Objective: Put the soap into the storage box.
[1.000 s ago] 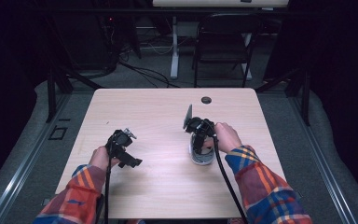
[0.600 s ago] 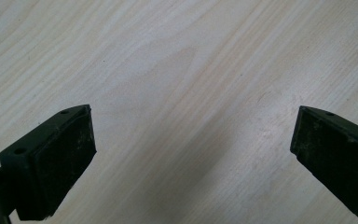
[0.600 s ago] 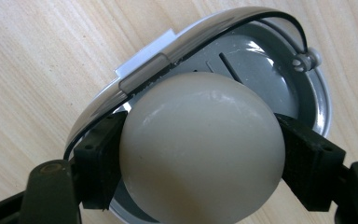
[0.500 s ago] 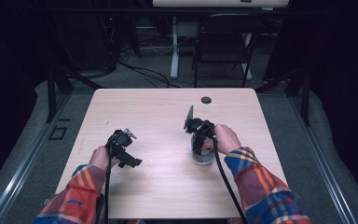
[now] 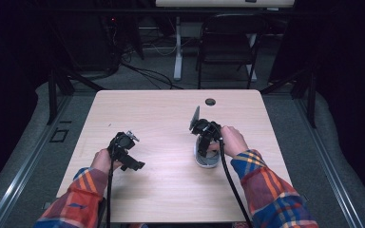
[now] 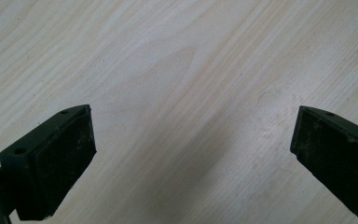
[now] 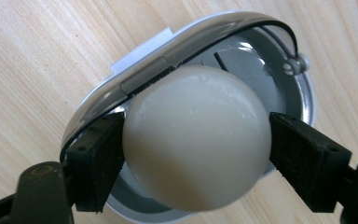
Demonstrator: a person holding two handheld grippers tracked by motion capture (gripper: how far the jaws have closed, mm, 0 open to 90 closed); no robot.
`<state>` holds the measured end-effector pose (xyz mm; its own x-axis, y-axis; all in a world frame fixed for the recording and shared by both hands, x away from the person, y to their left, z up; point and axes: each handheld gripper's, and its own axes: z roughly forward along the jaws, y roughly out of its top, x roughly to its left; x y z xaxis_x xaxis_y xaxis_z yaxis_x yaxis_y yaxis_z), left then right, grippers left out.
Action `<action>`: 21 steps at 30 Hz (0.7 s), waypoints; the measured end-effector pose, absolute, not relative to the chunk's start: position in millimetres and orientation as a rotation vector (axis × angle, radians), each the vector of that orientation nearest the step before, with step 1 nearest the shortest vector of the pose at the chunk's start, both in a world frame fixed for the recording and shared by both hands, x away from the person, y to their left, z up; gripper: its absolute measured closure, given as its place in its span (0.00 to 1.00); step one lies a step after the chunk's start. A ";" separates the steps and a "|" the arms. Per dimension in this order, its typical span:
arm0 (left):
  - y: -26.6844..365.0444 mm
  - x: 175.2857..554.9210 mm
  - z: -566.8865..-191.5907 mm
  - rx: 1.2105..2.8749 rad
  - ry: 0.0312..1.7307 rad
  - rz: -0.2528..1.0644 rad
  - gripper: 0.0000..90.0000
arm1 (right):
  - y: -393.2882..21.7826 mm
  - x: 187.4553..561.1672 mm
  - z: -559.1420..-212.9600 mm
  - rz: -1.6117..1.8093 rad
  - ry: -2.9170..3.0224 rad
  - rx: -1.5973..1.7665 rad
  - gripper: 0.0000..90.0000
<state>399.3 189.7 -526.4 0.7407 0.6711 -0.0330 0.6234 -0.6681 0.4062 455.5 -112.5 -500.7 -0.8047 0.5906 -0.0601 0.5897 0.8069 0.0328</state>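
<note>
The right gripper (image 7: 196, 154) has just been opening; its fingers (image 7: 98, 163) flank a white ball (image 7: 196, 135) in a silver bowl (image 5: 205, 160) near the table's (image 5: 161, 114) right edge. The left gripper (image 6: 191, 154) stands wide open, empty.

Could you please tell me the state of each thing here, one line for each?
White ball: sits in the bowl, between the right gripper's jaws.
Metal bowl: upright on the table, holds the ball.
Right gripper: jaws have just been opening, with the ball between them.
Left gripper: open, nothing between its jaws.
Table: bears the bowl.
</note>
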 end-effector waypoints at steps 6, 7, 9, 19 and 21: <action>189.5 399.2 -526.4 2.548 0.993 0.167 0.00 | -119.0 452.7 -493.3 0.057 2.920 0.957 0.19; 189.5 399.2 -526.4 2.548 0.993 0.167 0.00 | -119.0 452.7 -493.3 0.057 2.920 0.957 0.19; 189.5 399.2 -526.5 2.548 0.992 0.166 0.00 | -122.0 450.1 -487.8 0.073 2.917 0.948 0.17; 189.6 399.1 -526.3 2.548 0.991 0.166 0.00 | -142.0 440.6 -470.1 0.152 2.888 0.975 0.15; 189.5 399.1 -526.3 2.548 0.991 0.166 0.00 | -144.7 439.0 -469.6 0.178 2.878 0.993 0.14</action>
